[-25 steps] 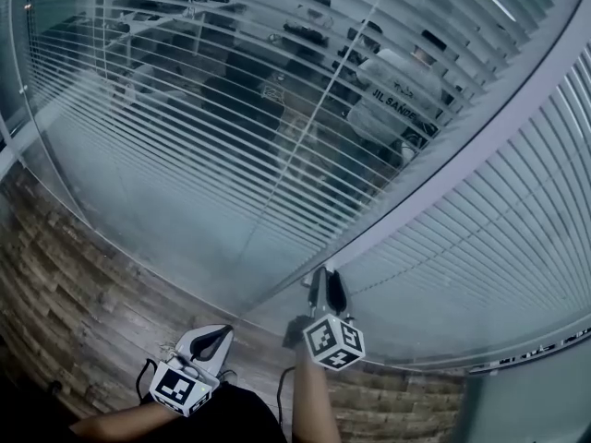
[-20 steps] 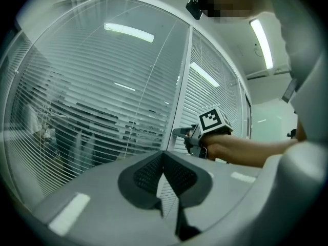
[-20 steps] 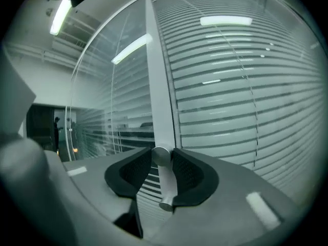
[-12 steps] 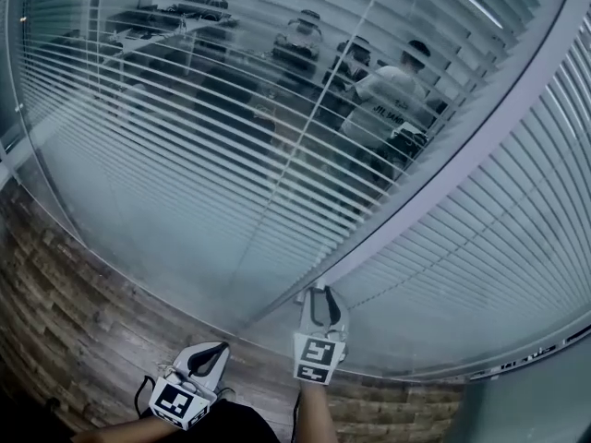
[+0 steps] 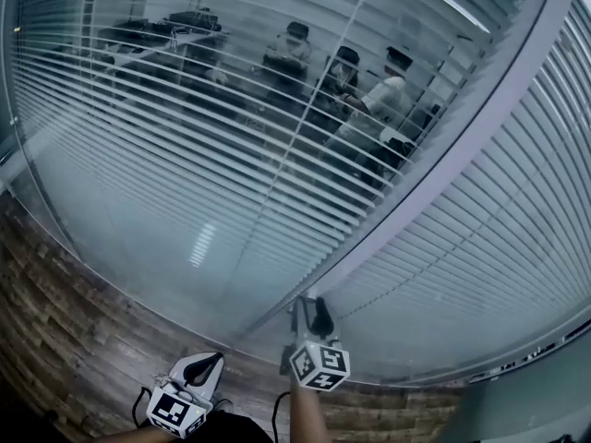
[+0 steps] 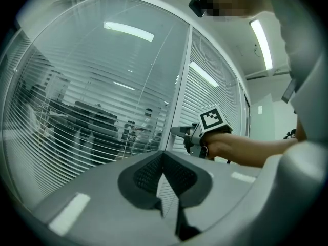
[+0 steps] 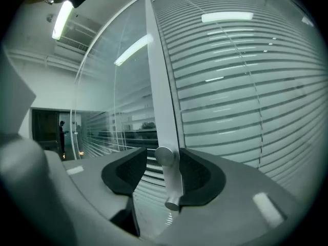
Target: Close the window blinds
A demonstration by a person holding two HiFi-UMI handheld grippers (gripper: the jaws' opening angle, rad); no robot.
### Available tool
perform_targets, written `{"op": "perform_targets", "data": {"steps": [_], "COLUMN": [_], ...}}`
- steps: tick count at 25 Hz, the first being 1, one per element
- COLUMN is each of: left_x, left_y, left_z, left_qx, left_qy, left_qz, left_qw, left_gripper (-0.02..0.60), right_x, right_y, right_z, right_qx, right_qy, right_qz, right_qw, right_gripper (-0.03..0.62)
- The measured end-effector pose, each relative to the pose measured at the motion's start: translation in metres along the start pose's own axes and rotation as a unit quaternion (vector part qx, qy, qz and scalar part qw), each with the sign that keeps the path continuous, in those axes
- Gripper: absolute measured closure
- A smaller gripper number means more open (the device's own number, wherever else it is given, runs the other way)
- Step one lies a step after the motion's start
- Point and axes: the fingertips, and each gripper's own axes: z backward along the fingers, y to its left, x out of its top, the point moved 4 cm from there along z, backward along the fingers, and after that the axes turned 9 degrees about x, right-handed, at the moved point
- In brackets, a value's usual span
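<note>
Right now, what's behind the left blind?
Through the open slats of the left blind, an office shows: several people near desks. The slats cross them in strips, so finer detail is hidden. The right blind is shut, and nothing behind it shows.

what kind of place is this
Probably an office: glass walls fitted with slatted blinds, people gathered by desks behind the glass, and ceiling strip lights.

Grippers: 2, namely left gripper [image 5: 205,362] and right gripper [image 5: 309,305].
Blinds: 2 sets, namely left blind [image 5: 175,118] and right blind [image 5: 489,247].
Frame post [image 5: 443,160]: 1.
Metal knob [image 7: 164,156]: 1.
People behind glass: 3, namely first person [image 5: 288,52], second person [image 5: 338,74], third person [image 5: 386,95].
</note>
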Motion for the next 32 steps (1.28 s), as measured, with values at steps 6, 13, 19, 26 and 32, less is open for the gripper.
{"op": "perform_targets", "data": {"steps": [6,13,19,26,32], "left_x": [-0.006,0.0,-0.001,-0.004,-0.004], "left_y": [0.007,0.005,0.004,0.005,0.006], "left_z": [0.007,0.003,0.004,0.009,0.01], "left_qx": [0.003,0.002,0.001,-0.004,0.002], "left_qy": [-0.002,0.0,-0.002,0.002,0.005], "left_qz": [0.0,0.004,0.005,0.004,0.005], "left_qw": [1.0,1.0,1.0,1.0,1.0], "left_gripper": [0.581,0.581,0.581,0.581,0.581], "right_x": [-0.011,-0.002,0.0,-0.005,-0.004], "right_y": [0.001,-0.001,0.007,0.017,0.006], "right_z": [0.002,-0.001,-0.003,-0.005,0.003], "right_qx": [-0.023,-0.023,-0.043,-0.064,-0.026], "right_qy": [-0.04,0.016,0.081,0.121,0.032], "right_qz": [-0.072,0.037,0.201,0.308,0.098], "right_qw": [0.996,0.999,0.975,0.941,0.994], "right_gripper": [0.46,0.464,0.464,0.465,0.447]}}
